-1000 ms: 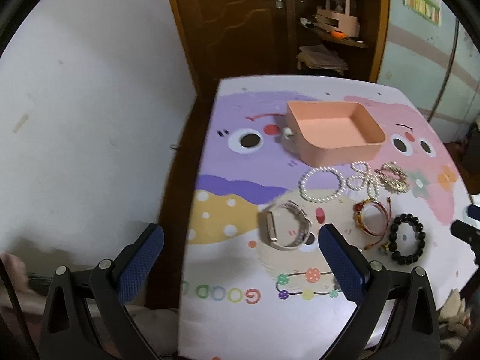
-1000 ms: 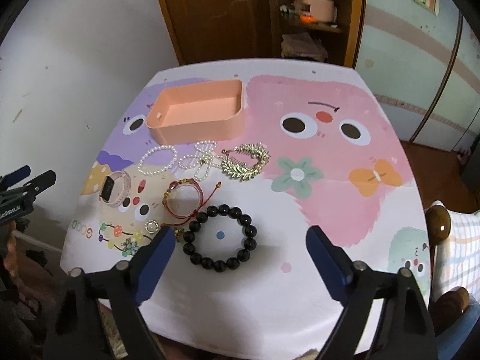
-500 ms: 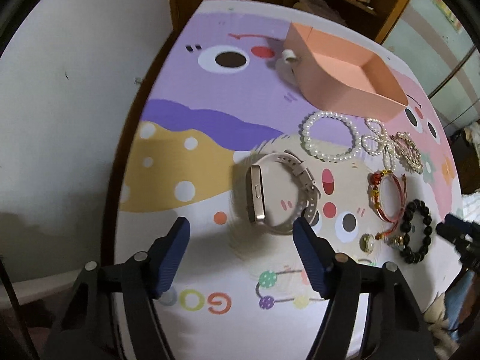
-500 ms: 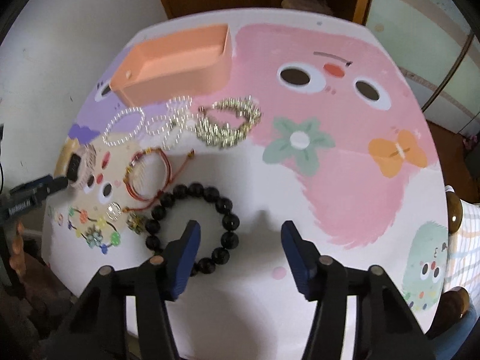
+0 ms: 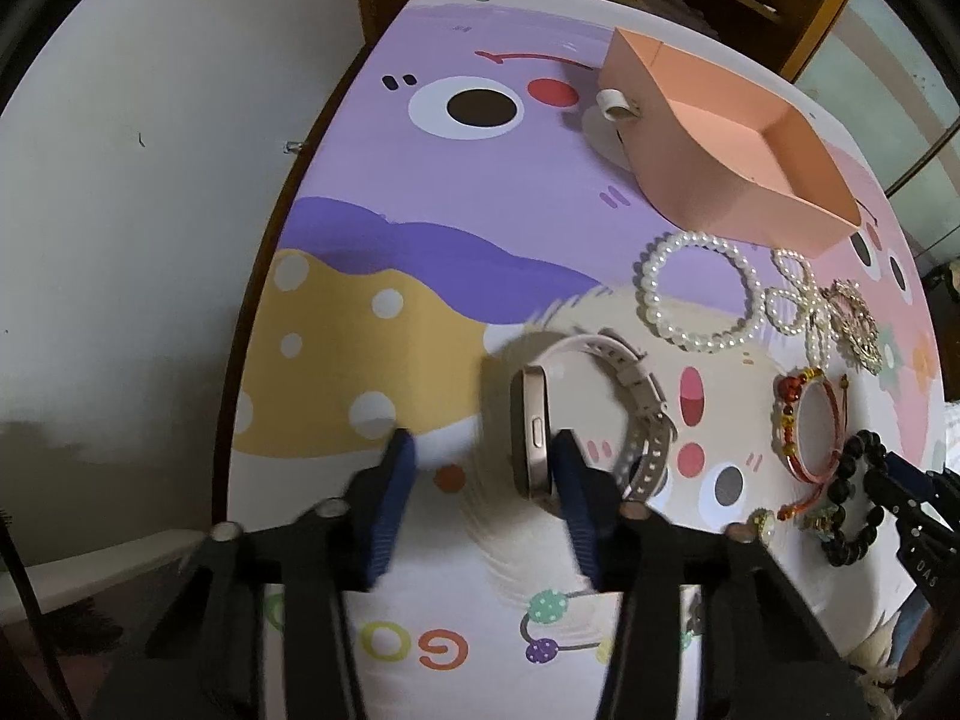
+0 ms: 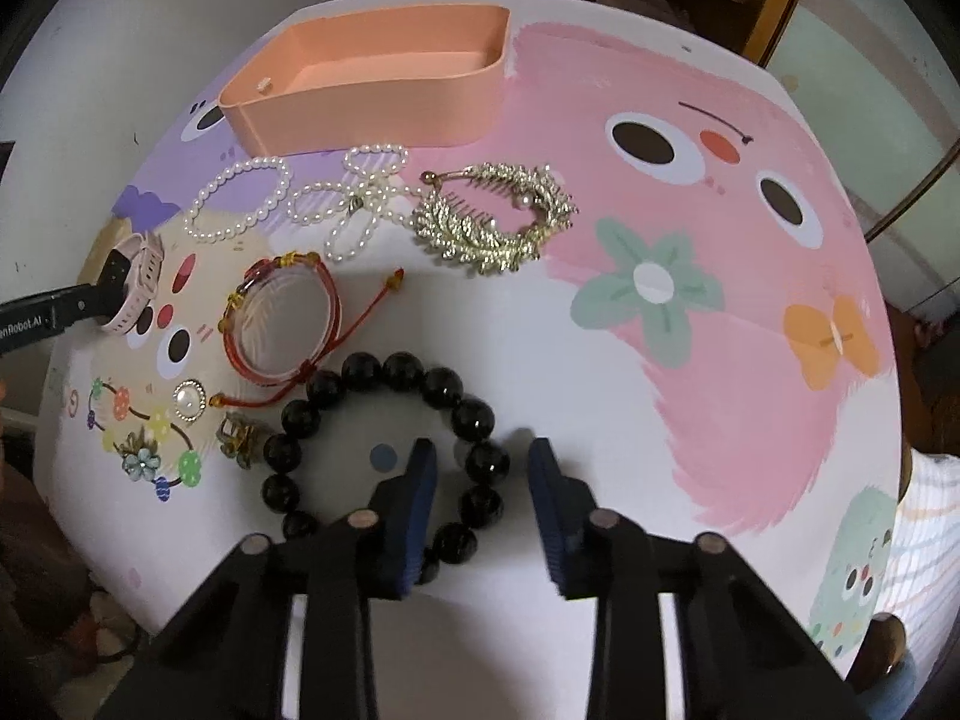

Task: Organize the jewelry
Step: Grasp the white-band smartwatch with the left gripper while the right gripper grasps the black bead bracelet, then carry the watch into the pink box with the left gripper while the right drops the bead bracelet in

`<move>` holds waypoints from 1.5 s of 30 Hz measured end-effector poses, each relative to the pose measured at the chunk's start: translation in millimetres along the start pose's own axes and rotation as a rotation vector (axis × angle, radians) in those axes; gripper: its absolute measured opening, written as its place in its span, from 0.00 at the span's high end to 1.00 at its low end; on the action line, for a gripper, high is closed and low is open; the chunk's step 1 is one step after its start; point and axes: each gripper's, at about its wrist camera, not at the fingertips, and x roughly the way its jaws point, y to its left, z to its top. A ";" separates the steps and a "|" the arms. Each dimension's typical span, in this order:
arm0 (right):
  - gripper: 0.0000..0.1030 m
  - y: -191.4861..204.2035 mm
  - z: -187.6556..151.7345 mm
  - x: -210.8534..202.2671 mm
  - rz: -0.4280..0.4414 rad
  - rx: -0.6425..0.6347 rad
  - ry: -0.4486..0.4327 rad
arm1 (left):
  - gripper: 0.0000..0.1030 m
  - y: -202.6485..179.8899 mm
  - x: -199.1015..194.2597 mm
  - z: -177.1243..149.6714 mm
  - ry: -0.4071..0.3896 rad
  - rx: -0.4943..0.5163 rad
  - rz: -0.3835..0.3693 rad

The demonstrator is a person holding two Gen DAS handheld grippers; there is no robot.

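Note:
A pink watch (image 5: 591, 408) lies on the cartoon table mat; it also shows in the right wrist view (image 6: 129, 282). My left gripper (image 5: 483, 456) is open, low over the mat, with its right finger against the watch's gold case. A black bead bracelet (image 6: 384, 456) lies at the near edge; it also shows in the left wrist view (image 5: 855, 498). My right gripper (image 6: 480, 465) is open and straddles the bracelet's right side. The empty peach tray (image 6: 372, 114) stands at the back; it also shows in the left wrist view (image 5: 738, 192).
Between tray and bracelets lie a pearl bracelet (image 6: 237, 207), a pearl bow (image 6: 354, 201), a gold leaf hair comb (image 6: 498, 219) and a red string bracelet (image 6: 282, 321). A pearl brooch (image 6: 190, 401) and small flower pieces (image 6: 141, 459) lie near the front left edge.
Both grippers have dropped lower and narrowed. The left has come up to the watch; the right has closed in around the black bead bracelet's right side.

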 end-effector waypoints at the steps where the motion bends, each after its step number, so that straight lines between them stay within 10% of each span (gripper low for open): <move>1: 0.85 0.2 0.6 -0.3 0.001 -0.001 -0.004 | 0.70 -2.1 0.1 -0.1 0.000 -0.003 0.000; 3: 0.85 -0.9 2.1 0.5 0.010 0.000 -0.005 | 0.90 -6.8 0.7 -0.4 0.003 -0.007 -0.006; 21: 0.86 -13.9 18.1 -68.6 0.100 0.010 -0.182 | 0.93 -69.2 -76.0 12.0 -0.156 0.072 -0.043; 32: 0.86 -9.1 49.3 -92.2 0.127 0.017 -0.256 | 0.74 -40.5 -28.3 26.8 0.047 -0.004 -0.179; 39: 0.86 1.0 57.5 -94.3 0.155 -0.005 -0.263 | 0.73 -49.8 7.5 33.9 0.105 -0.055 -0.119; 45: 0.86 9.9 68.7 -99.4 0.169 -0.029 -0.277 | 0.96 -51.4 2.0 36.0 0.061 -0.055 -0.071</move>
